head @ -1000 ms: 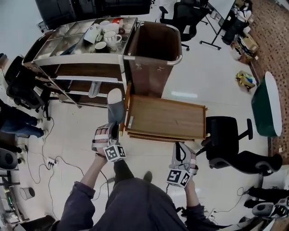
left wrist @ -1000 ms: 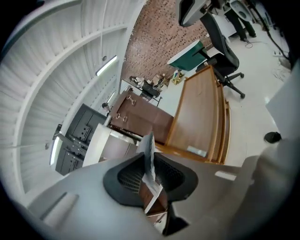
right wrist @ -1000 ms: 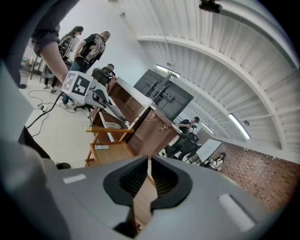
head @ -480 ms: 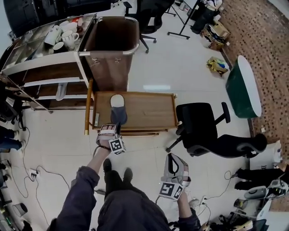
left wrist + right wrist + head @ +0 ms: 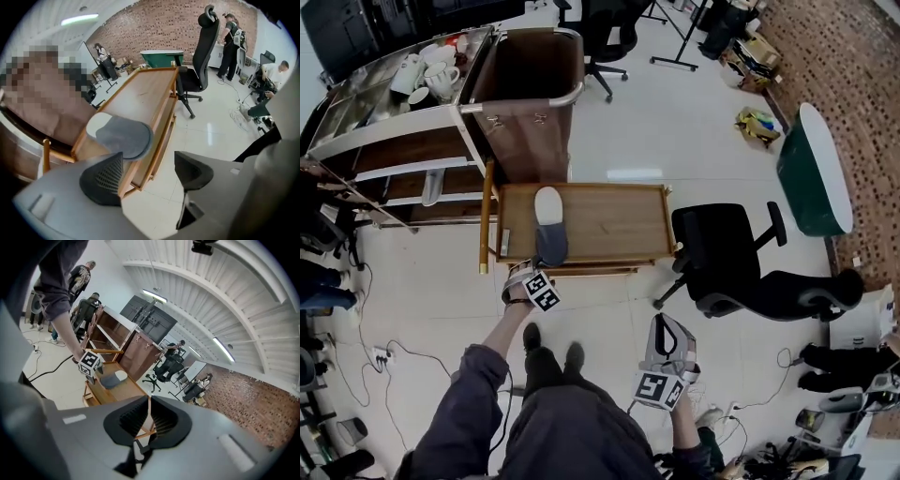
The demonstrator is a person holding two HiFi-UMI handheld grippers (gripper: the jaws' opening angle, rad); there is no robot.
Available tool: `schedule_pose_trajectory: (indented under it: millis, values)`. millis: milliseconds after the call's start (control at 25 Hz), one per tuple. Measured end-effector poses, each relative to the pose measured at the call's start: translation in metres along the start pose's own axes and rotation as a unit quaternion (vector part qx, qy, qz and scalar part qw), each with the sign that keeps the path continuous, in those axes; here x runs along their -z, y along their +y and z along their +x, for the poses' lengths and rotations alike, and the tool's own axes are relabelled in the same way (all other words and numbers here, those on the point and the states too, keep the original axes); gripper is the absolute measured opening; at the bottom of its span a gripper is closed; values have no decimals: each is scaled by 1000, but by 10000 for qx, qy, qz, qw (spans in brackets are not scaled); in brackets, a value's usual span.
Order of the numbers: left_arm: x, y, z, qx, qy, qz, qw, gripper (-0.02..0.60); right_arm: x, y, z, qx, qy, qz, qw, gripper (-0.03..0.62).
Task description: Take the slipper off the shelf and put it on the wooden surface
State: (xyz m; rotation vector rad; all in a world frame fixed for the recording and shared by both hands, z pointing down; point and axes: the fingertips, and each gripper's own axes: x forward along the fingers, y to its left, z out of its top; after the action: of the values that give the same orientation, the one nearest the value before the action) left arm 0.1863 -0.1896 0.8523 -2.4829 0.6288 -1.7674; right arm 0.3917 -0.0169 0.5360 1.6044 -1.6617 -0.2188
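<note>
Lying on the light wooden worktop [image 5: 609,220], the grey fabric slipper [image 5: 549,228] is seen just beyond the opening, empty fingers of the left gripper [image 5: 145,171], while those of the right gripper [image 5: 149,420] are shut on nothing.

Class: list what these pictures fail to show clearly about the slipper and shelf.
1. Left gripper view: near end of the slipper hidden behind a finger of the left gripper, whose fingers are opening, off it.
2. Head view: pale item on the shelf too small to identify.
3. Right gripper view: slipper too small for detail.
</note>
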Motion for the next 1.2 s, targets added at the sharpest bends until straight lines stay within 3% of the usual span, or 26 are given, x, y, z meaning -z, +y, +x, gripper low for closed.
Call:
schedule_pose_trajectory:
  millis: [160,280,480,880,1200]
  values:
    - [-13,-9,-76,-505,-503,-40,9974,359,-26,12,11,-281,-454,14,9986,15]
    - [-20,-29,-142,-620,-794,-155,9948,352,-44,29,17,-498,-726,-71,9961,14]
    - [-22,-84,-234,-648,-1412,-814,9845,304,-56,66,0,-888,-857,117,9923,14]
    - [90,-158,-311,-850,-1292,-1648,9741,275,-74,167,-49,-1449,-1016,-374,9835,3]
    - [167,-185,-385,-1153,-1655,-1588,9665,261,-106,227,-141,-1325,-1123,-462,9837,3]
